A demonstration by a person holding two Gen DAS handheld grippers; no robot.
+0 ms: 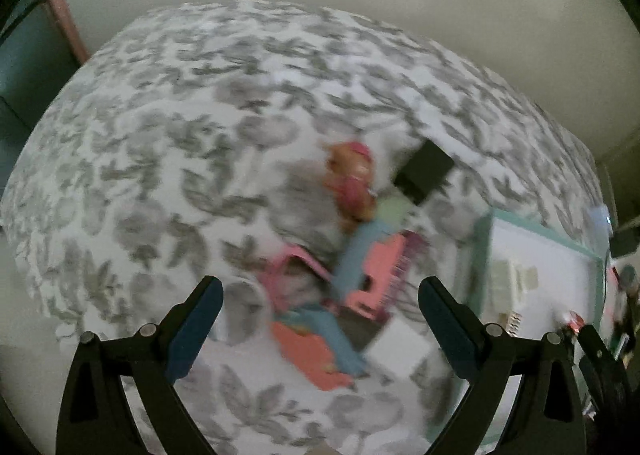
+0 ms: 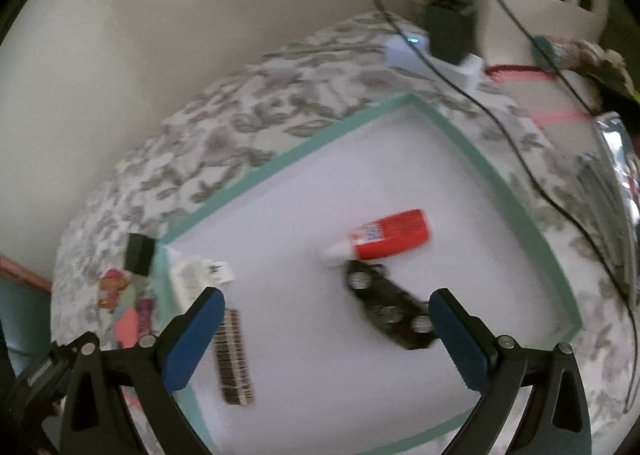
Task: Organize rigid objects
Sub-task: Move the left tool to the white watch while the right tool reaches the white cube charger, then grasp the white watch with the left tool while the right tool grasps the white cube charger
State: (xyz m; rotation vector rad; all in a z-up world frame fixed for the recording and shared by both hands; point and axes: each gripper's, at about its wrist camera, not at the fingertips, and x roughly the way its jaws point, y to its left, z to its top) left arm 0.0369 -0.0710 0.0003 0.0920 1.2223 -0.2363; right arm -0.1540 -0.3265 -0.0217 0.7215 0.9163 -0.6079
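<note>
Toy car beside red bottle, white tray

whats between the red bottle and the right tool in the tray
A black toy car lies between them in the right wrist view. It sits just below the red bottle, close by its white cap, and reaches toward the open right tool on the tray.

Leaf-print cloth; black cable across it; charger by wall.
</note>
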